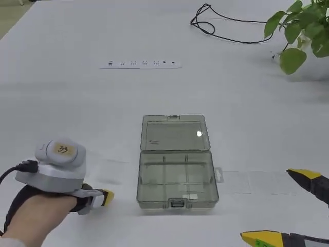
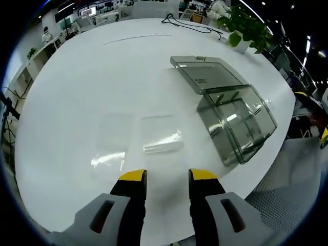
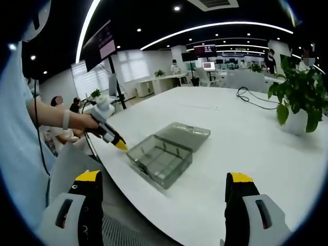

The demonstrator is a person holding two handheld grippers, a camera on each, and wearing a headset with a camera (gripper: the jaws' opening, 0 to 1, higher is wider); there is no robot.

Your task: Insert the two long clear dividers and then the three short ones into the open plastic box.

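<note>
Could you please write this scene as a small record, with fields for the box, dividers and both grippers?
box: plastic box, open, lid flat behind it
dividers: left dividers and right dividers lie flat on the table, beside the box
left gripper: open, empty, facing the left dividers
right gripper: wide open, empty

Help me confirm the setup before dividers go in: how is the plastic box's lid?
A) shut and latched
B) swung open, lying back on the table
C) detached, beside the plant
B: the lid lies opened back on the table, joined to the plastic box along its far edge.
</note>
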